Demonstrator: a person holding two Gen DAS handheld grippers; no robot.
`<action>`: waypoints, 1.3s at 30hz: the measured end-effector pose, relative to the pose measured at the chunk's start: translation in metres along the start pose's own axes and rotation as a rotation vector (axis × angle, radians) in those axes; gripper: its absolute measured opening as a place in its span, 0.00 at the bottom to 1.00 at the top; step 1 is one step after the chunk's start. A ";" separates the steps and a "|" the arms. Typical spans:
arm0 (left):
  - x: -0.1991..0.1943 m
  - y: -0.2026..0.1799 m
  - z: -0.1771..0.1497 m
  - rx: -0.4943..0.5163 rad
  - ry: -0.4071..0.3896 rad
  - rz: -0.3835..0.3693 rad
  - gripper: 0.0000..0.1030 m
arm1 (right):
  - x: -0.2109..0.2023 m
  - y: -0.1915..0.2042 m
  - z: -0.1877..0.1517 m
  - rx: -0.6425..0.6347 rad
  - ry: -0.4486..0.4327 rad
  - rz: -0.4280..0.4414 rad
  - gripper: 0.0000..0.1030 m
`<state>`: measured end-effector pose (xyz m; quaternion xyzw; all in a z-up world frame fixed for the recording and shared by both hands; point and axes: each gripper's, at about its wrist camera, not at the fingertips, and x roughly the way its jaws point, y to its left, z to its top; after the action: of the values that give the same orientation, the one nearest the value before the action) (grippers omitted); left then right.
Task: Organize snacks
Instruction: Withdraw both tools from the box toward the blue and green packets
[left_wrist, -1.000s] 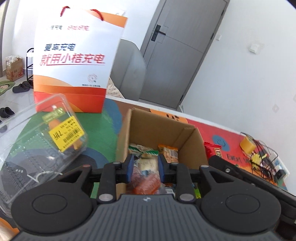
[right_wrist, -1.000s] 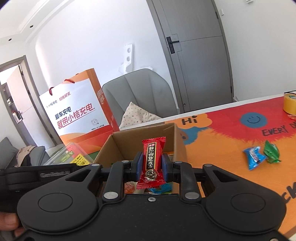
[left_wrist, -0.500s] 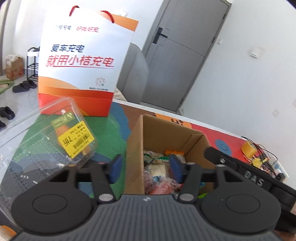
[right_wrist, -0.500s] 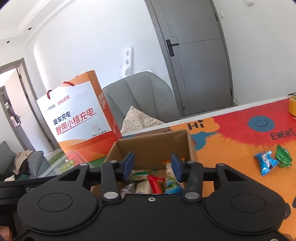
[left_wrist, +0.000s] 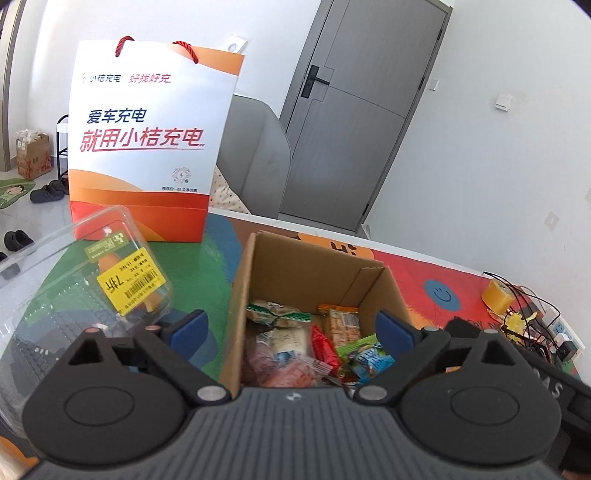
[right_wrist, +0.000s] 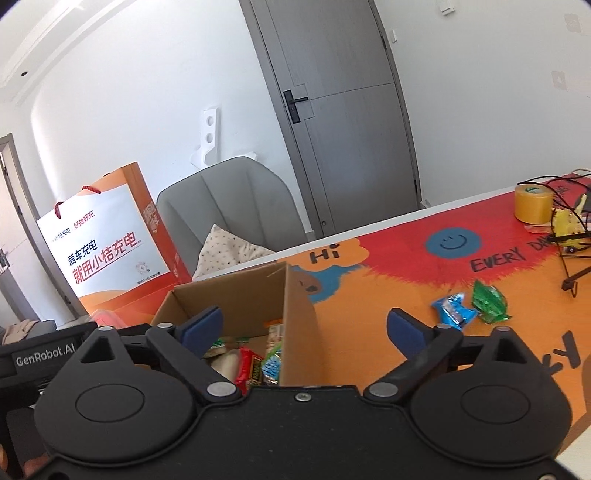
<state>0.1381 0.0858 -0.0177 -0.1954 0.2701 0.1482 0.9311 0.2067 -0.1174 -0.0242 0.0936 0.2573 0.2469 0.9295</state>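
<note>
Both grippers are spread wide, nothing held. The left gripper (left_wrist: 291, 326) is hung over the box (left_wrist: 251, 280), with the packed snacks (left_wrist: 314, 343) seen between its fingers. The right gripper (right_wrist: 304, 325) straddles the box's right wall (right_wrist: 297, 325).

Still loose on the mat (right_wrist: 388, 280): a blue candy (right_wrist: 452, 310) and a green candy (right_wrist: 489, 297), touching or nearly so, lying ahead and to the right of the right fingers, outside the box. Neither is seen in the left view.

Key relation: the blue candy is the nearer one, just beyond the right fingertip (right_wrist: 404, 326); the green one sits past it, further right. The blue candy's long axis is judged roughly diagonal, twisted ends toward upper left and lower right; that is hard to confirm under fisheye distortion.

The right gripper is judged nearer by a clear margin, so the next pick is best taken there: shift right, align the fingers across the wrapper's short axis, and clear the green candy.

Risk: both candies may be caught at once.
</note>
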 end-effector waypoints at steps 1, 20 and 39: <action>0.000 -0.003 -0.001 0.002 0.000 0.000 0.94 | -0.002 -0.003 0.000 -0.004 0.003 -0.002 0.95; 0.013 -0.075 -0.019 0.114 0.024 -0.051 0.95 | -0.040 -0.086 0.002 0.073 -0.030 -0.111 0.99; 0.049 -0.136 -0.023 0.175 0.058 -0.097 0.95 | -0.038 -0.152 0.012 0.138 -0.013 -0.178 0.99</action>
<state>0.2197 -0.0355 -0.0248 -0.1307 0.2991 0.0730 0.9424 0.2469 -0.2679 -0.0432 0.1360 0.2748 0.1446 0.9408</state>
